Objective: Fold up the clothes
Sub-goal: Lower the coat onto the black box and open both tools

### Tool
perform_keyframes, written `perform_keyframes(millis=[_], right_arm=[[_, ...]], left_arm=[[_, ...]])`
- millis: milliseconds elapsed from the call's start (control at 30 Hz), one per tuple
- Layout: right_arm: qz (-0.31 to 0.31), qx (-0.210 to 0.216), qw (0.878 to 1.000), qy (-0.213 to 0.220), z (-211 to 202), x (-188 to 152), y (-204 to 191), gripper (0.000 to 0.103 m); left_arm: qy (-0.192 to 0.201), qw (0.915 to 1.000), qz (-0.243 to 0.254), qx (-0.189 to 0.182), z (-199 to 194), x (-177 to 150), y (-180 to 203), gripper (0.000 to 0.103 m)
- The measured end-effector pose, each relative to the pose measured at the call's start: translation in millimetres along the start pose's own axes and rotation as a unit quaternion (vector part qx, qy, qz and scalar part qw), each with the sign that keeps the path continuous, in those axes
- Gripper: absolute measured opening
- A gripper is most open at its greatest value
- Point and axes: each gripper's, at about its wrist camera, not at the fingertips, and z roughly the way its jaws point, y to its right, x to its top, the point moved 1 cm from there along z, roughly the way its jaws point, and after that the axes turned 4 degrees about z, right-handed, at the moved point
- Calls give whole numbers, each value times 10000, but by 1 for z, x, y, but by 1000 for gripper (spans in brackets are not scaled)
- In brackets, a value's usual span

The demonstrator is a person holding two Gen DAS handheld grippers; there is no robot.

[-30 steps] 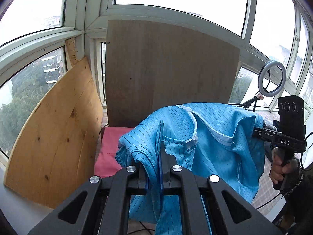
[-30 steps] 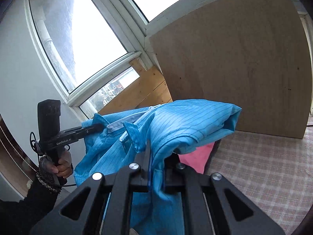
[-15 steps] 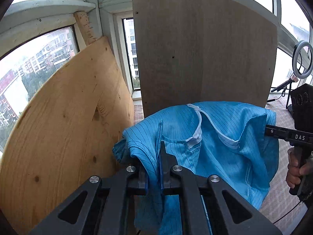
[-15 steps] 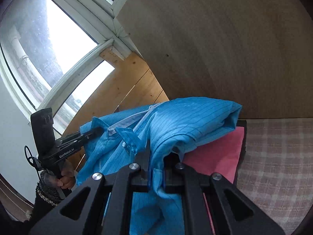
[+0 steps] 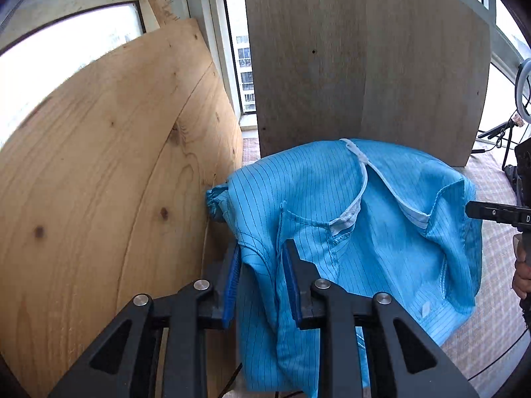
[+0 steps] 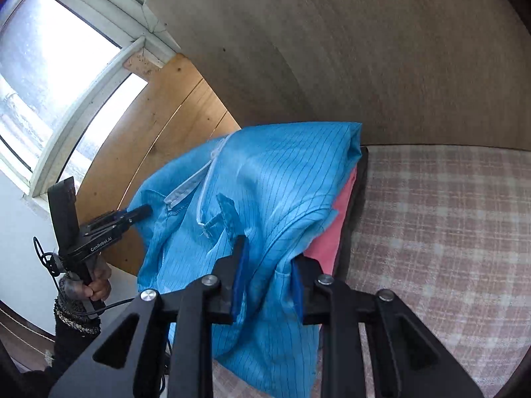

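Observation:
A blue pin-striped garment with a white zipper lies bunched over a pink cloth. In the left wrist view my left gripper is at the garment's near left edge. Its jaws are opening, and a fold of blue fabric hangs loose between the blue pads. In the right wrist view my right gripper is at the other end of the garment. Its jaws are opening too, with fabric between them. Each view shows the other gripper at the garment's far side: the right gripper and the left gripper.
A light pine board leans at the left and a grey-brown board stands upright behind the garment. A plaid cloth covers the surface to the right. A ring light stands by the windows. A gloved hand holds the left gripper's handle.
Both grippers came down with the garment toward the pink cloth. Their jaws, shut on the blue fabric before, now stand apart with the fabric loose between them.

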Motion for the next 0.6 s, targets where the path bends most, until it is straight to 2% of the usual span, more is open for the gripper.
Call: perform_keyframes(millis=[33, 133, 233, 333, 367, 433, 533, 600], right_arm=[[-151, -49, 9999, 19, -9, -7, -4, 49], [-482, -309, 9983, -99, -25, -32, -6, 50], [-368, -418, 9972, -507, -15, -54, 5, 50], [-216, -428, 9950, -873, 8, -71, 16, 49], [-178, -403, 9941, -991, 15, -76, 19, 40], [-52, -154, 9940, -1084, 23, -83, 12, 26], [-704, -182, 9890, -1288, 21, -92, -21, 26], [-1278, -721, 9780, -1482, 12, -96, -33, 26]], left_arm=[[68, 10000, -38, 2, -11, -6, 0, 36], [129, 9996, -167, -187, -32, -33, 7, 37], [-180, 9993, -183, -255, -24, -61, 19, 40], [-511, 9971, -361, -423, -1, -74, 24, 40], [-580, 9967, -375, -437, 6, -76, 25, 40], [-682, 9969, -347, -203, 14, -74, 25, 36], [-426, 9978, -431, -268, -2, -67, 19, 37], [-246, 9987, -412, -155, -17, -61, 14, 38]])
